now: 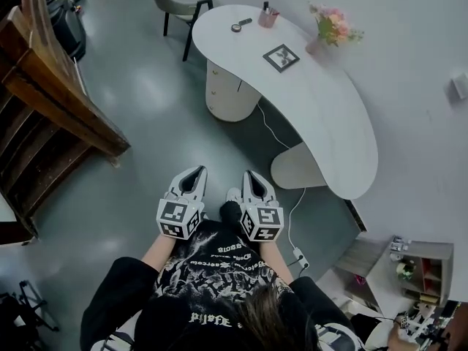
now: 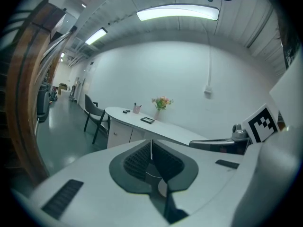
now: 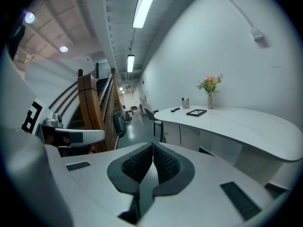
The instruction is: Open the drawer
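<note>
Jaws pressed together and empty on both sides: we are holding the left gripper (image 1: pixel 194 175) and the right gripper (image 1: pixel 252 178) side by side over the grey floor (image 1: pixel 146 130). We are facing the curved white desk (image 1: pixel 329 115), its drawer (image 2: pixel 117 134) closed, well apart from us.

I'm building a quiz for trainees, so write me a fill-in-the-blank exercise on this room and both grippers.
The left gripper and the right gripper each have their fingers ____, holding nothing. On the curved white desk, the black picture frame lies flat near the small vase of pink ____. The brown wooden staircase stands on the person's ____ side.
Missing words: shut; flowers; left.
</note>
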`<state>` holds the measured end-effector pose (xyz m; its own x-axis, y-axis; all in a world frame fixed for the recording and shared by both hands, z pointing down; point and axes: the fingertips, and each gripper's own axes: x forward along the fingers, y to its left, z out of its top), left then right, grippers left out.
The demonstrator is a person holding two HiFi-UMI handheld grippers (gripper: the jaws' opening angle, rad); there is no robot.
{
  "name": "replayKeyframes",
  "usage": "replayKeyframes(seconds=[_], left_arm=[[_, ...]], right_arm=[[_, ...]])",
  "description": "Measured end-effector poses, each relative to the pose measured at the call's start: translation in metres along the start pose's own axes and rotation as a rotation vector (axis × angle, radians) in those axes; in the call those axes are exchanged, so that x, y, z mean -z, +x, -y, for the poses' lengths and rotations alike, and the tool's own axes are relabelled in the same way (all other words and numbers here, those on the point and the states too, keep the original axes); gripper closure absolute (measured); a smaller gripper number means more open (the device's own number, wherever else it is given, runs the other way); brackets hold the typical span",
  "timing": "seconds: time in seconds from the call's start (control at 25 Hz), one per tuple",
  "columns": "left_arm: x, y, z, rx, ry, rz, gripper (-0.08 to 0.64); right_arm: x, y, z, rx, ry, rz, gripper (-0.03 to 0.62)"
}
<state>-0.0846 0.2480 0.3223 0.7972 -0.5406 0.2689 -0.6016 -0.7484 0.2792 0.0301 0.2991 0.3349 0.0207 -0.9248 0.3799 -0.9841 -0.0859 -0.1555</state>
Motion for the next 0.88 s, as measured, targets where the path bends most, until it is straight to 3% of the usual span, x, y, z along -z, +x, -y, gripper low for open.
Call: replayKeyframes(seconds=[0.28, 0.56, 0.88], left_arm=[[-0.002, 0.022, -0.027, -0.079, 0.007, -0.010, 0.532], [-0.015, 0.064, -0.049, -0.123, 0.018, -0.042, 0.532], [-0.036, 0.154, -0.048, -0.165, 0.021, -0.079, 0.532]], right_arm=[[-0.001, 0.040, 0.008, -0.072, -0.019, -0.037, 0.565], [-0.029, 0.098, 0.027, -0.130, -0.040, -0.058, 0.565], [-0.060, 0.180, 0.080, -0.225, -0.046, -0.105, 0.566]])
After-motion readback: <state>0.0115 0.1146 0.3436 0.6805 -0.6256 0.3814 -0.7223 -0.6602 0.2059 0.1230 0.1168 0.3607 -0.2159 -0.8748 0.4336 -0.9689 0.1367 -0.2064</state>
